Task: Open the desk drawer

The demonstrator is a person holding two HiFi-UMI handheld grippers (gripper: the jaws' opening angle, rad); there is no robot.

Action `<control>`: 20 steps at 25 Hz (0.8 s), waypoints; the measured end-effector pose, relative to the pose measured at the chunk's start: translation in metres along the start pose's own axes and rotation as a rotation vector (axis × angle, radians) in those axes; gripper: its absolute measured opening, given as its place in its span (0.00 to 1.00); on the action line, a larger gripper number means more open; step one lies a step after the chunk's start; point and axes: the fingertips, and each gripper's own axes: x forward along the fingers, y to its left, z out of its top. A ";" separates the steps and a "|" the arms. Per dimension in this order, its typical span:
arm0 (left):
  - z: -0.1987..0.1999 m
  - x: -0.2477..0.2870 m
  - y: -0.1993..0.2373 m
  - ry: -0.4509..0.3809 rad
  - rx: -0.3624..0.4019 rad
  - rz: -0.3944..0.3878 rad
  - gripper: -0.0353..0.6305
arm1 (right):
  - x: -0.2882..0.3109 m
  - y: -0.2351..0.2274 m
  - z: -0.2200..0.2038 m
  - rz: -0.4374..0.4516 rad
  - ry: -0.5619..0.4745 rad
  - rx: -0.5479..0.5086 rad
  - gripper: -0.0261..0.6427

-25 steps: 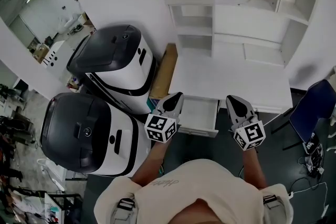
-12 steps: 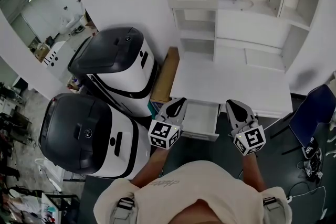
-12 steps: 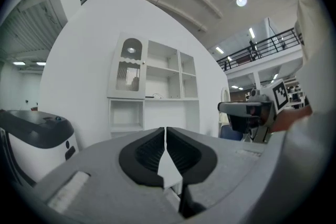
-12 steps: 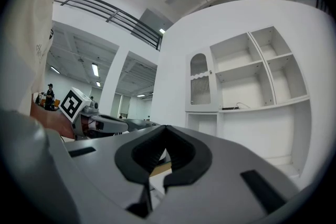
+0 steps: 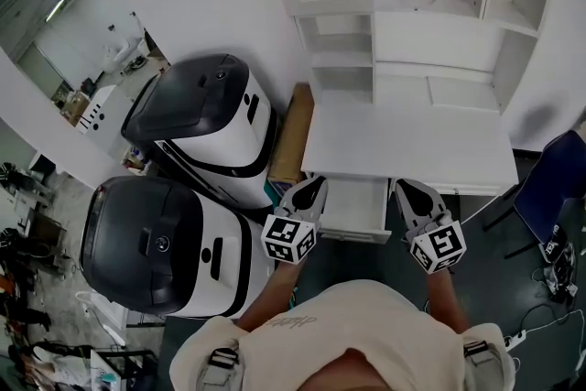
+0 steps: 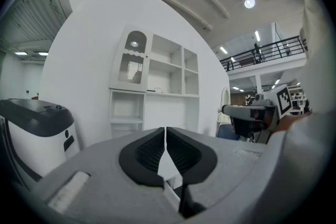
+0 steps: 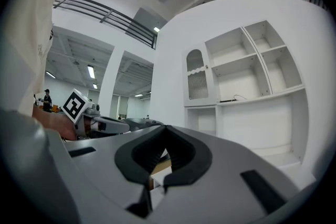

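The drawer stands pulled out from under the left end of the white table. The left claw is clenched, with its jaws together on nothing, at the drawer's left edge. The right claw is likewise clenched and empty, just beside the drawer's right side. Contact with the drawer cannot be confirmed.

Drawer under the desk front edge, shelves behind, two machines left, chair right.
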 end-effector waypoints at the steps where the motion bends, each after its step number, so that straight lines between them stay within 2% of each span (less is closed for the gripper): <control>1: -0.002 0.001 -0.001 0.003 -0.004 -0.005 0.09 | 0.000 0.001 -0.002 0.005 0.005 0.000 0.03; 11: -0.006 -0.005 -0.004 -0.002 -0.018 -0.014 0.09 | 0.004 0.011 0.005 0.025 0.014 -0.075 0.03; 17: -0.011 -0.011 -0.002 0.000 -0.025 -0.002 0.09 | 0.002 0.017 -0.001 0.038 0.020 -0.063 0.03; 20: -0.011 -0.014 -0.002 0.001 -0.028 0.004 0.09 | 0.003 0.018 -0.001 0.048 0.008 -0.006 0.03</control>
